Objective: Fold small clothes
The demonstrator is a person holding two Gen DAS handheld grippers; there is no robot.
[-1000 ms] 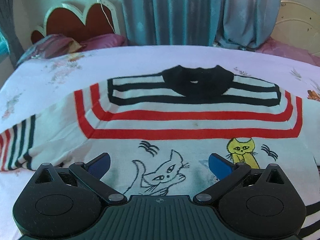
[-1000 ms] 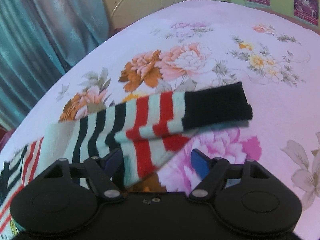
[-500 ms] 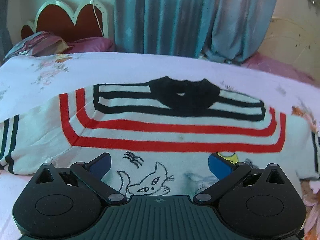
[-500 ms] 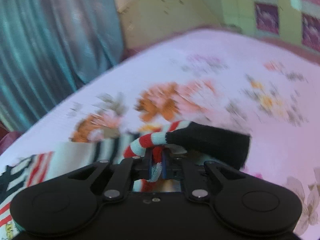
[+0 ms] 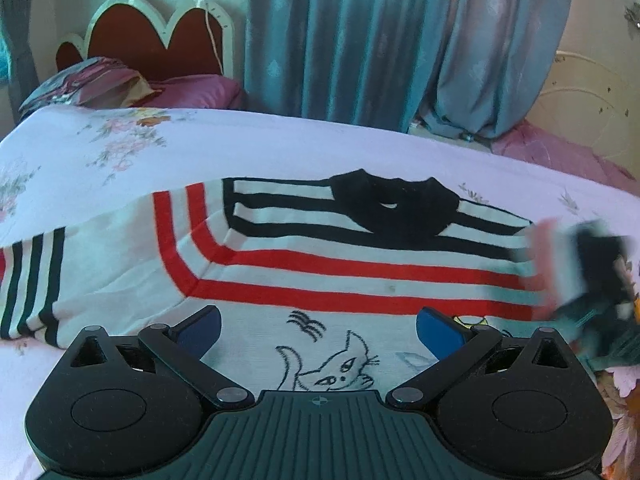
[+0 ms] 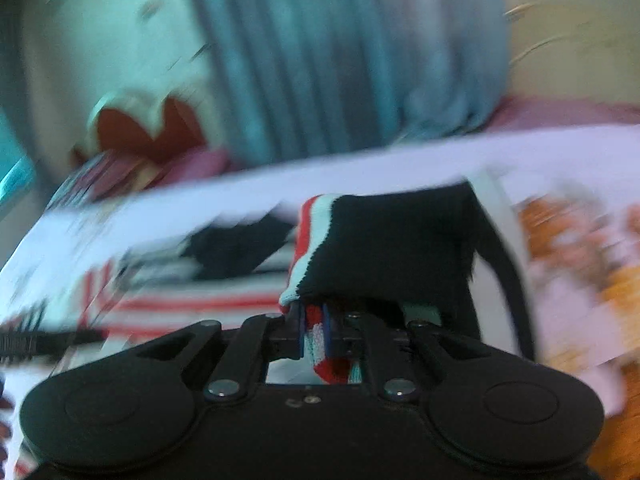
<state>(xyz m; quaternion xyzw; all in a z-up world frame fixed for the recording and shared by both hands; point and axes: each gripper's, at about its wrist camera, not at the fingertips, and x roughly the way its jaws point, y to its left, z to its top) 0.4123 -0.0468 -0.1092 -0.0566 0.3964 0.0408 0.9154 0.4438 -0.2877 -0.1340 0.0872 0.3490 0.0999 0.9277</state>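
Note:
A small white sweater (image 5: 320, 268) with red and black stripes, a black collar and cat drawings lies flat on the bed. My left gripper (image 5: 318, 326) is open and empty, hovering over the sweater's lower front. My right gripper (image 6: 314, 332) is shut on the sweater's striped right sleeve (image 6: 384, 240), whose black cuff droops over the fingers. That sleeve and the right gripper show blurred at the right edge of the left wrist view (image 5: 580, 280), above the sweater's right side. The left sleeve (image 5: 36, 280) lies spread out at the left.
The bed has a pale floral sheet (image 5: 280, 140). A red headboard (image 5: 160, 40) and purple pillows (image 5: 188, 90) are at the far left. Blue curtains (image 5: 400, 40) hang behind the bed. A cream bed frame (image 5: 580, 112) stands at the right.
My right gripper closed on the right sleeve, lifted it and swung it left over the sweater's body; its view is motion-blurred. The left gripper stayed open, shifting slightly.

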